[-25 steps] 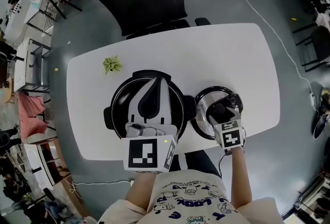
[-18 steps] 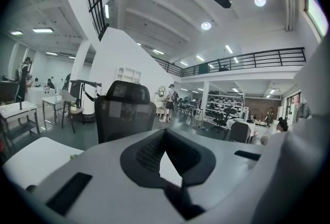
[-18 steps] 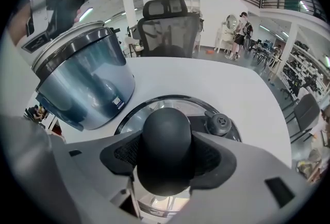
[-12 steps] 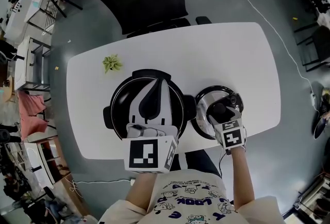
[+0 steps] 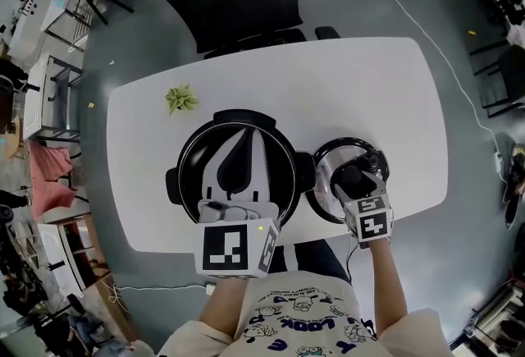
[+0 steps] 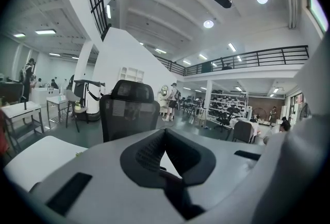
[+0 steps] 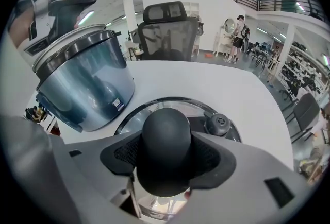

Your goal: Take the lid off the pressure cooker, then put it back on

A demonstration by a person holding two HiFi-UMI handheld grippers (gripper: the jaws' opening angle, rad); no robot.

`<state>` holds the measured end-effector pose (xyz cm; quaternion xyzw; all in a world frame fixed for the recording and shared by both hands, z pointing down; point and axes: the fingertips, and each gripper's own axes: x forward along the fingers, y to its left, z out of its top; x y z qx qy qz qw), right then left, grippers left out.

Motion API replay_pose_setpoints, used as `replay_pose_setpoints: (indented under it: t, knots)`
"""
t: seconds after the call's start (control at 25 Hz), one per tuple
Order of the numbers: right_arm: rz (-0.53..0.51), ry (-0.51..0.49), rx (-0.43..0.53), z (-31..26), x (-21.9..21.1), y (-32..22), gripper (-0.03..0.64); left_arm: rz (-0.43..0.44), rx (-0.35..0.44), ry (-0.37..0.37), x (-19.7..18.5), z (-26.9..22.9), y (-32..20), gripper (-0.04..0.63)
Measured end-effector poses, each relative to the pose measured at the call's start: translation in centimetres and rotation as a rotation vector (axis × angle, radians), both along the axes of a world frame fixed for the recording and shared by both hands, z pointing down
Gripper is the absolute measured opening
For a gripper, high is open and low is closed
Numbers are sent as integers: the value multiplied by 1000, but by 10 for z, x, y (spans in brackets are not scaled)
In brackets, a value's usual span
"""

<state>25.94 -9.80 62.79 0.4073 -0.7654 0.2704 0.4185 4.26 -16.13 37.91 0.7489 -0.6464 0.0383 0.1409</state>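
**A:** On the table (image 5: 369, 84), the open pressure cooker (image 5: 190, 154) stands at nine o'clock from the lid (image 5: 327, 170), just beside it.

**B:** And your right gripper (image 5: 353, 181) clasps the lid's knob (image 7: 166, 135), so you'd carry it toward nine. Mind your left gripper (image 5: 244, 152): pinched closed, empty, it hovers over the cooker's mouth.

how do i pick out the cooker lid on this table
On the white table, look right of the big open black pot. The lid lies flat there: a shiny round disc with a black knob, clasped by the right tool.
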Motion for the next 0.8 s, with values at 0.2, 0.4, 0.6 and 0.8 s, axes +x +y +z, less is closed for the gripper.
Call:
replay_pose_setpoints:
  t: [0.2,0.4,0.6,0.8]
  knots:
    - [-2,3,-11,0,-1,0,293,-16,2,-4,-8,-1,3,14]
    - [-12,-3,-30,-2,1,-1,293,-26,2,-8,-14,-2,5,14]
    - [32,-60,-51,-16,5,-3,293,-28,9,-6,-16,-7,6,14]
    - [34,-46,-35,-39,13,-3,293,-18,22,-1,-14,-12,6,14]
